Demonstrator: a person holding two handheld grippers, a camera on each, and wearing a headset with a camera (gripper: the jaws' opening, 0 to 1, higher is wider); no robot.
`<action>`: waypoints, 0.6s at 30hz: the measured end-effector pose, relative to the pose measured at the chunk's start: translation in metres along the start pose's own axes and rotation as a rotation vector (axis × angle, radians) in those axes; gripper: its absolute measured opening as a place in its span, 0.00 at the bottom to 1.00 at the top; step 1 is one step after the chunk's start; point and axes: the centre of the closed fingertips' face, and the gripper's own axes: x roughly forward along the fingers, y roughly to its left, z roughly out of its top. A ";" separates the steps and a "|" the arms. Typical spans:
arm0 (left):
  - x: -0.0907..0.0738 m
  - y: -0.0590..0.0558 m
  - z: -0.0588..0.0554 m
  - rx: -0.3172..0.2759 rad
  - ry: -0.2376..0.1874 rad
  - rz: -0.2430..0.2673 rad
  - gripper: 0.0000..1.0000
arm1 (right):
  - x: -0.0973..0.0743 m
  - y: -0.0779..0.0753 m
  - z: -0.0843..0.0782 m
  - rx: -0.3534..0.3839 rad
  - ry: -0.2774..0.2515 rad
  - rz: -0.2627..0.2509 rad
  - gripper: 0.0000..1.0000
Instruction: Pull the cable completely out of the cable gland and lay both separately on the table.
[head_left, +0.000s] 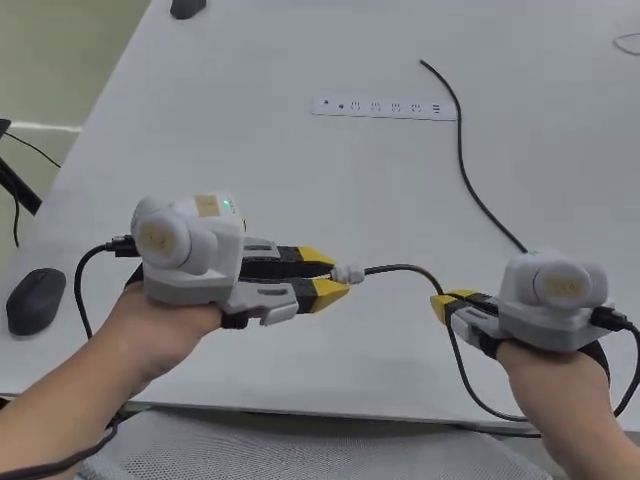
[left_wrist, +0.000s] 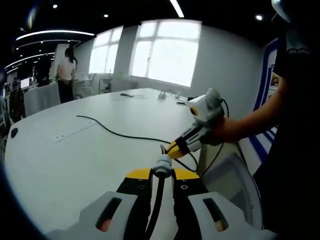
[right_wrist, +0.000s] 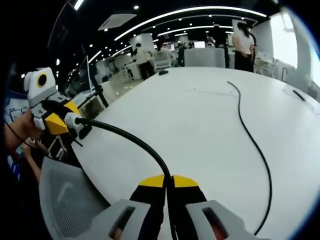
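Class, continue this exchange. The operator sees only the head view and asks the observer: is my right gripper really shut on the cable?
Observer: Yes; the right gripper view shows the right gripper with its jaws closed on the black cable.
Operator: Does the cable pass through the gland?
Observer: The left gripper view shows it running back between the jaws of the left gripper, behind the white cable gland.
Operator: Anyone nearby?
Observer: A person stands beyond the far end of the table.
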 end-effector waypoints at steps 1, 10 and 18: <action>0.000 0.000 0.000 0.001 0.001 0.000 0.15 | 0.000 0.000 0.001 0.001 -0.005 0.001 0.00; -0.004 0.004 -0.001 -0.003 0.011 0.014 0.15 | 0.002 0.004 0.000 -0.034 0.002 0.026 0.00; -0.008 0.008 0.000 -0.017 0.006 0.030 0.15 | -0.001 0.009 0.002 -0.104 0.001 0.028 0.01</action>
